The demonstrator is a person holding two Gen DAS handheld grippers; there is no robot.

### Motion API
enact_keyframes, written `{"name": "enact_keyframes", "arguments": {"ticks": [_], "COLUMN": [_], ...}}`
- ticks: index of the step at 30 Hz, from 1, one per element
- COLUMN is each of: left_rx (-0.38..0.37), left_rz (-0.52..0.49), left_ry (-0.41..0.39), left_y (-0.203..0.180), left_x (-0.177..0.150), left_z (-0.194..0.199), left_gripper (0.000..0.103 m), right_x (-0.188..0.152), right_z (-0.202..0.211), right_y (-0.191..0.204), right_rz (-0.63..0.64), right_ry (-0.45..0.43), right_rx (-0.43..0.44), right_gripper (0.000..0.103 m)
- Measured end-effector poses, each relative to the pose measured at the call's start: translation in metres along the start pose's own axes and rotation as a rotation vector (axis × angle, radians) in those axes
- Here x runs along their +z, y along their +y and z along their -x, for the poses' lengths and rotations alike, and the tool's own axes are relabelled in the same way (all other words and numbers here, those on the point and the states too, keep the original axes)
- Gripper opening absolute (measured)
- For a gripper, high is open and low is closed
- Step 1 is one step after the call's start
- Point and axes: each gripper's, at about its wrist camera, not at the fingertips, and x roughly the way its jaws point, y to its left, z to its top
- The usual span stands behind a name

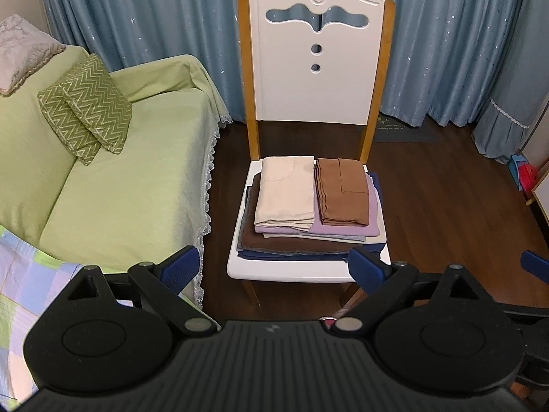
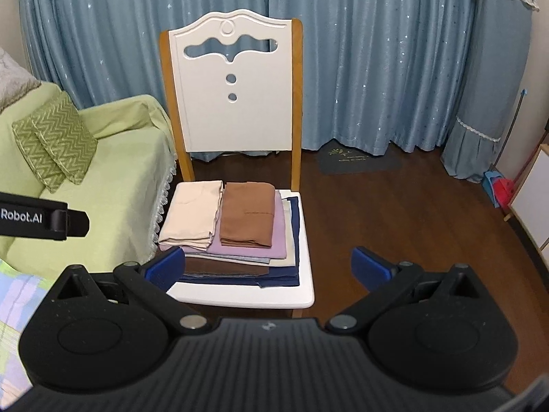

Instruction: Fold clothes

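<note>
A stack of folded clothes point(image 1: 308, 237) point(image 2: 240, 257) rests on the seat of a white chair point(image 1: 319, 79) point(image 2: 233, 120). On top lie a cream folded piece point(image 1: 286, 192) point(image 2: 192, 214) at left and a brown folded piece point(image 1: 343, 195) point(image 2: 248, 214) at right, over lilac, grey, dark brown and navy layers. My left gripper point(image 1: 272, 267) is open in front of the seat edge, holding nothing. My right gripper point(image 2: 269, 267) is open too, its left fingertip point(image 2: 168, 267) in front of the stack's near left corner. A blue fingertip of the right gripper point(image 1: 535, 266) shows at the far right of the left wrist view.
A sofa under a green cover point(image 1: 120, 178) point(image 2: 113, 206) stands left of the chair, with zigzag cushions point(image 1: 89, 106) point(image 2: 56, 144). A patchwork cloth point(image 1: 24, 295) lies at the near left. Blue curtains point(image 2: 377, 68) hang behind. Dark wood floor point(image 2: 394, 213), a mat point(image 2: 358, 161) and toys point(image 2: 497, 185) lie to the right.
</note>
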Motion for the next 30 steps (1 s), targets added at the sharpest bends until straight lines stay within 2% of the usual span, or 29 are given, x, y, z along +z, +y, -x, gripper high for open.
{"name": "enact_keyframes", "arguments": {"ticks": [11,21,27,30], "left_rx": [-0.009,-0.017,-0.001,-0.004], "left_rz": [-0.022,-0.018,-0.03,-0.037], "left_ry": [-0.012,0.016,-0.031,-0.022], "left_y": [-0.013,-0.016,-0.018,-0.018], "left_x": [0.014,0.021,0.028,0.034], "left_z": [-0.009,-0.027,-0.033,-0.036], "left_gripper": [0.095,0.095,0.095,0.095], "right_x": [0.011,0.017,0.02,0.023], "right_z": [-0.009,-0.022,-0.033,-0.038], "right_y": [-0.004,-0.01,-0.006,-0.004], "right_rz": [0.007,0.007,0.021,0.026], "right_ry": [-0.008,0.01,0.03,0.037], "right_rx": [0.017,0.022,0.033,0.037], "right_gripper": [0.102,0.102,0.102,0.102]}}
